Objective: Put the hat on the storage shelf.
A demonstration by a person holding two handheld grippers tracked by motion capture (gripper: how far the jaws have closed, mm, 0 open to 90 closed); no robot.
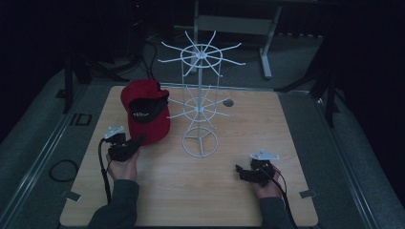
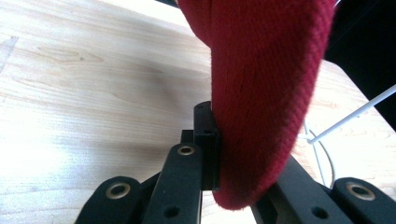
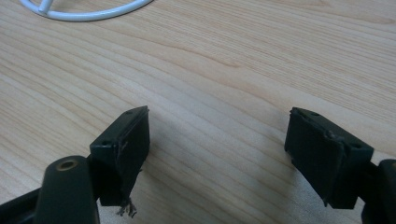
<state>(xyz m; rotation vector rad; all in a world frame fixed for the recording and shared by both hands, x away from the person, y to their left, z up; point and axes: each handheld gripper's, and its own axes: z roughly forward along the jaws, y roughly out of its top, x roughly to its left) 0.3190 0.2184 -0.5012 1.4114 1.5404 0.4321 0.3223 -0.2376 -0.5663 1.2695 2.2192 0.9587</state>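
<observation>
- Nearest the high camera, two sleeved forearms enter from six o'clock, each hand carrying a two-jaw gripper over the wooden table [image 1: 191,191].
- Left gripper [image 1: 138,141], at about eight o'clock on the tabletop, has its black jaws pressed together on the brim of the red cap [image 1: 145,112]; in the left gripper view the red fabric [image 2: 261,93] hangs down between the jaws, pinched at its lower edge, with the table behind it.
- Right gripper [image 1: 239,170], at about five o'clock, hovers close over bare wood with its jaws spread wide and nothing between them; the right gripper view shows both pads [image 3: 126,140] apart above the grain.
- Red cap sits at roughly ten o'clock on the table, its crown tipped so the dark inside faces the camera, brim end toward the left gripper.
- White wire rack [image 1: 200,100] stands upright at the table's centre, just beside the cap at its three o'clock, with two tiers of radiating hooks and a ring base [image 3: 84,14] whose edge shows at twelve o'clock in the right gripper view.
- Cables trail from both grippers toward six o'clock.
</observation>
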